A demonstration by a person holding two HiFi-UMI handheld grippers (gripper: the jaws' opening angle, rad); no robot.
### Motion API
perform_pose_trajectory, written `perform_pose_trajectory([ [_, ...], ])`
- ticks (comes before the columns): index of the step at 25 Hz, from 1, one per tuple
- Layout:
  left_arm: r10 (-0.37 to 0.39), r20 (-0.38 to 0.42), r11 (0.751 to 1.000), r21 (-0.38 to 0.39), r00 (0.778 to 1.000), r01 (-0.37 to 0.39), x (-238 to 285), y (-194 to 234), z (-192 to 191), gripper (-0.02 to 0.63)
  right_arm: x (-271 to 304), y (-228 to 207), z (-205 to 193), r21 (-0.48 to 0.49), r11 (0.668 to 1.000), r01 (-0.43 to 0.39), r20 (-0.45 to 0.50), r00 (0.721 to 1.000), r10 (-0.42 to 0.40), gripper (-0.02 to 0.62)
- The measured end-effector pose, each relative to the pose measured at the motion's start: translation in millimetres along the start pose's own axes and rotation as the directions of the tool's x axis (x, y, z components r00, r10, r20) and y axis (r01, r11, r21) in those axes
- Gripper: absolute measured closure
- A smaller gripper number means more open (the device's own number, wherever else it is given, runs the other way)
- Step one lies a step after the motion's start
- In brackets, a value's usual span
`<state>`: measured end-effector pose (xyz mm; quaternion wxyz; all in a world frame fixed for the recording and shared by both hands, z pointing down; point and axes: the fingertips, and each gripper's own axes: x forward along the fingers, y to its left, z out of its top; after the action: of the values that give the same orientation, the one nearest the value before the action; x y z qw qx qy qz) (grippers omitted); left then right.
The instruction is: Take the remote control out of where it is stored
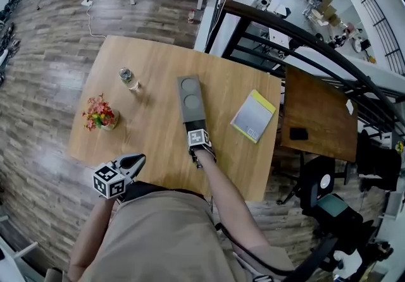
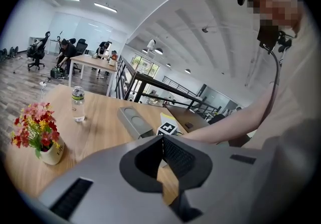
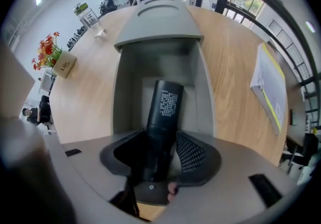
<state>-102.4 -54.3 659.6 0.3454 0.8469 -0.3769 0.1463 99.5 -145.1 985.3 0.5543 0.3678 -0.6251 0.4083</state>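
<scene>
A long grey storage box (image 1: 191, 98) lies in the middle of the wooden table (image 1: 158, 129), its lid (image 3: 160, 22) slid away from me so the near compartment (image 3: 128, 92) is uncovered. A black remote control (image 3: 165, 105) lies in that compartment, label side up. My right gripper (image 3: 165, 150) points straight down over the box's near end (image 1: 195, 130), and its jaws straddle the remote's near end with a small gap at the right pad (image 3: 190, 152). My left gripper (image 1: 139, 159) hovers at the table's near edge, empty, with its tips together (image 2: 160, 137).
A small pot of red and yellow flowers (image 1: 100, 114) and a clear bottle (image 1: 128, 76) stand on the left of the table. A yellow-edged book (image 1: 254, 116) lies right of the box. A darker table (image 1: 319, 116) and a black railing (image 1: 329, 53) are beyond the right edge.
</scene>
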Motion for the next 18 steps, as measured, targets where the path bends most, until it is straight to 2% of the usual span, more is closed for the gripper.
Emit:
perform_pose_trajectory([
  [3,-0.016,-0.013,1.000,0.008,1.000,0.016,2,4,1,0.609,-3,1,1,0.006,1.000,-0.022,0.022,1.000,0.022,0.410],
  [7,-0.039,-0.025,0.999,0.021,0.999,0.039,5,5,5,0.609,-14,8,-3,0.035,0.991,-0.126,0.084,0.989,0.122,0.414],
  [9,-0.043,-0.025,0.999,0.023,0.999,0.043,3,7,7,0.609,-25,9,-1,0.049,0.987,-0.152,0.129,0.981,0.144,0.414],
  [14,-0.039,-0.015,0.999,0.024,0.999,0.039,-2,14,11,0.609,-58,12,7,0.041,0.978,-0.206,0.220,0.956,0.192,0.414],
  [18,-0.040,-0.001,0.999,0.028,0.999,0.040,-4,14,15,0.609,-92,16,14,0.069,0.961,-0.268,0.310,0.921,0.235,0.414],
])
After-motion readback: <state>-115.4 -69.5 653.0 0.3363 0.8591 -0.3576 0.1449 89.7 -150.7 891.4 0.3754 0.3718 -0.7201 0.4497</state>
